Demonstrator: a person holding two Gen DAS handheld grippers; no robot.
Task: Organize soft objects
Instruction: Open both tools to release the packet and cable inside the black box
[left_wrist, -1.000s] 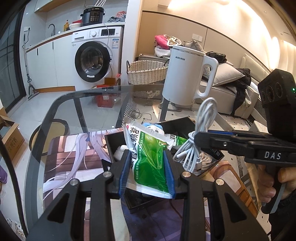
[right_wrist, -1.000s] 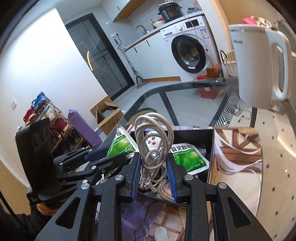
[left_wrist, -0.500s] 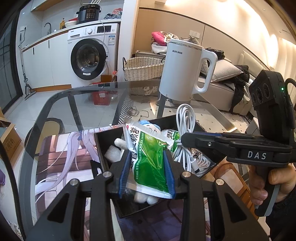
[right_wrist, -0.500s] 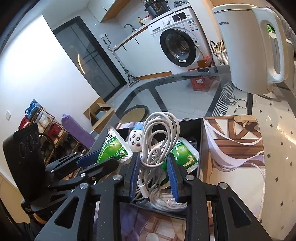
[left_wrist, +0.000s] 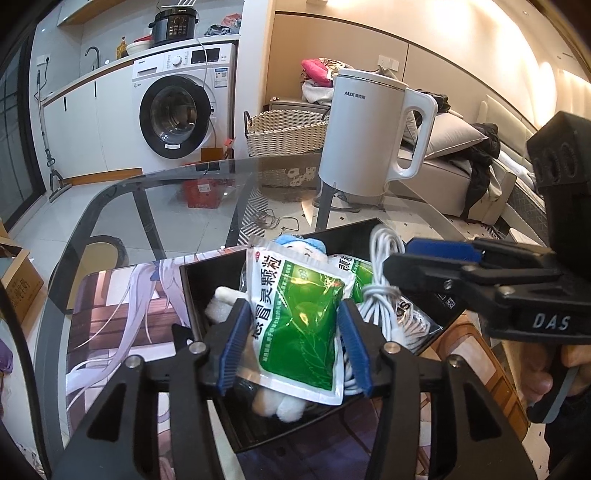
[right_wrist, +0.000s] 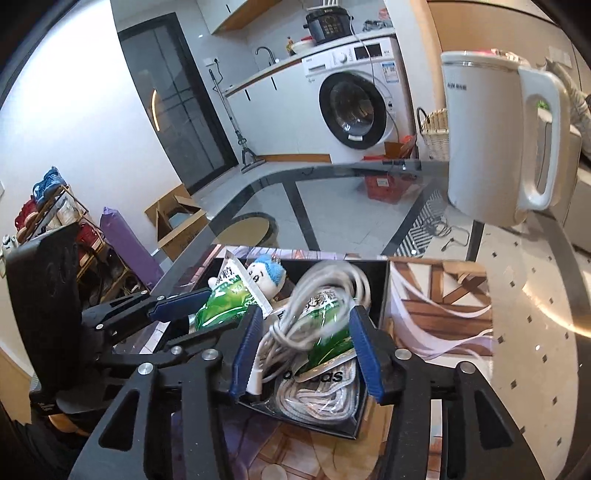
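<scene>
The right gripper now stands with its blue pads spread wide, where half a second ago they pinched the coiled white cable; the coil, blurred as if dropping, lies loose between the fingers and touches neither pad clearly, so it has been let go into the black tray directly below. Under the coil sit a green sachet and a clear Adidas-marked bag of cord, both inside the tray. Just left of this claw, the left gripper remains closed on a green medicine sachet, its pads pressing both edges, held above the tray over a white plush doll with a blue cap. The sachet has sunk lower toward the tray than a second ago. By my judgement the cable's placement is done and the sachet's release comes next. Beyond the tray lie the printed mat, the glass table and, far ahead to the right, a white AUX kettle.
</scene>
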